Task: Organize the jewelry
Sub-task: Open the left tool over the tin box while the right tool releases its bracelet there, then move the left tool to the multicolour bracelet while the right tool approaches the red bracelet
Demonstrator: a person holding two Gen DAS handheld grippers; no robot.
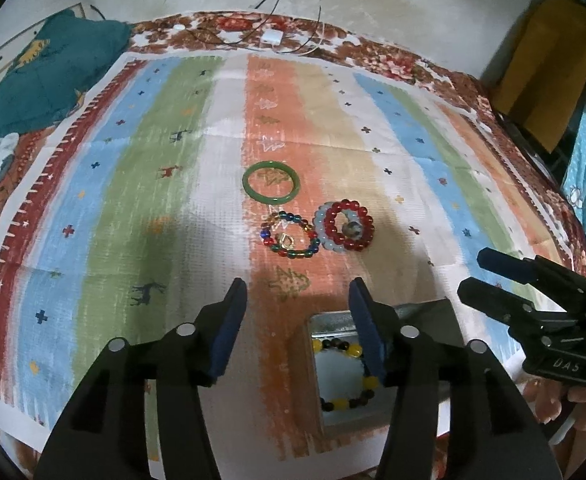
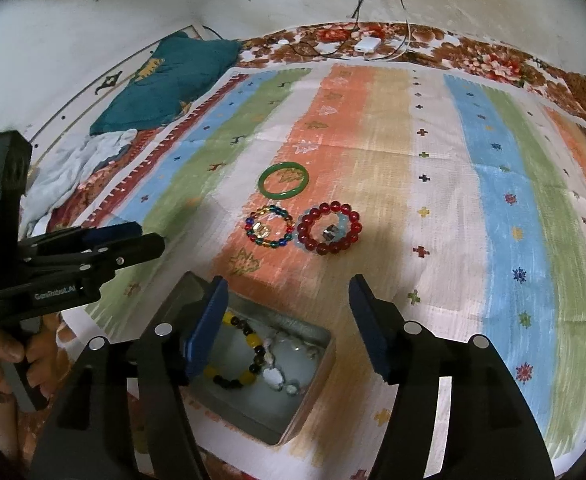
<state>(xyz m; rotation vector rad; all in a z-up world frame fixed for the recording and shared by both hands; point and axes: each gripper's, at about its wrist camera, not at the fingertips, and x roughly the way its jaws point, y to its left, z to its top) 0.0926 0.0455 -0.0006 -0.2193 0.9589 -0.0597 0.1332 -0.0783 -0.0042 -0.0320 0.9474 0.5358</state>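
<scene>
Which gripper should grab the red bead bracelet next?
Probably right. The right gripper has open, empty jaws, and the red bead bracelet lies nearly straight ahead; the left gripper faces the multicoloured bead bracelet.

The striped cloth [image 2: 373, 140] runs in bands of orange, tan, white, blue and green, dotted with small crosses, deer and trees, edged in dark red. The bangle [image 2: 284, 181] is plain green. One beaded bracelet [image 2: 269, 227] mixes blue, red, green and amber beads; another [image 2: 329, 228] is deep red. In the grey metal tin [image 2: 317, 380] lies a yellow-and-black bracelet [image 2: 239, 354]. The bedspread [image 2: 473, 54] has a brown and red floral print.
</scene>
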